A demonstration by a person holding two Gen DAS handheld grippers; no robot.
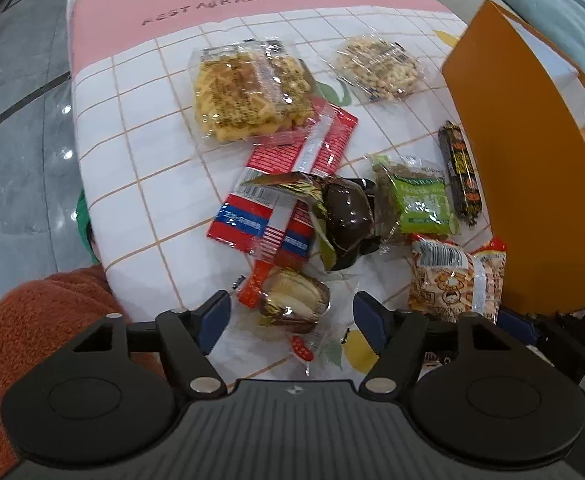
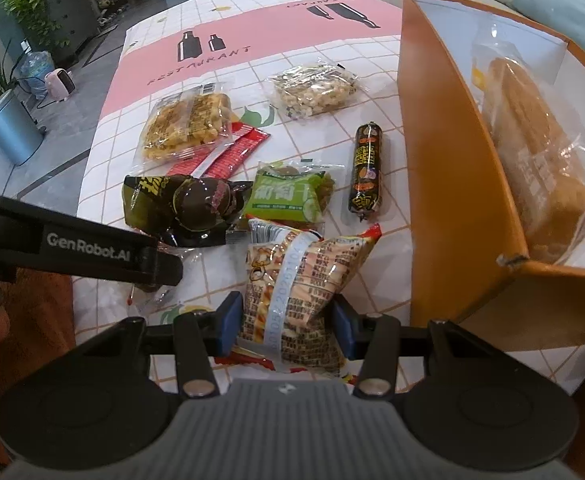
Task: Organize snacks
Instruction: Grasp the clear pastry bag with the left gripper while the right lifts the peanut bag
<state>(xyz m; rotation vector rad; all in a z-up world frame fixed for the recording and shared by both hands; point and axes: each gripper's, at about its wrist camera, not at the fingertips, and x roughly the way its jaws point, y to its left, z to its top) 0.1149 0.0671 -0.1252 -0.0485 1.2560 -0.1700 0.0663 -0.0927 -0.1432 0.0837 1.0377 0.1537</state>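
1. Left wrist view: I see my left gripper (image 1: 290,318) spread wide with nothing between its blue pads, hovering over a small clear-wrapped cake (image 1: 294,300) at the near edge of the tablecloth (image 1: 140,168).
2. Beyond it, red-and-blue packets (image 1: 260,226) lie under a dark shiny pack (image 1: 346,216); a green packet (image 1: 422,200) and a black sausage stick (image 1: 460,168) sit further right, beside the orange box (image 1: 532,184).
3. Two clear bags of yellow noodle snack (image 1: 248,96) and pale puffed snack (image 1: 380,68) lie farther off.
4. Right wrist view: my right gripper (image 2: 288,326) has its pads pressed against both sides of a printed peanut bag (image 2: 296,284), near and just left of the orange box (image 2: 452,200).
5. Inside that box a clear-wrapped brown loaf (image 2: 532,168) leans against the far wall.
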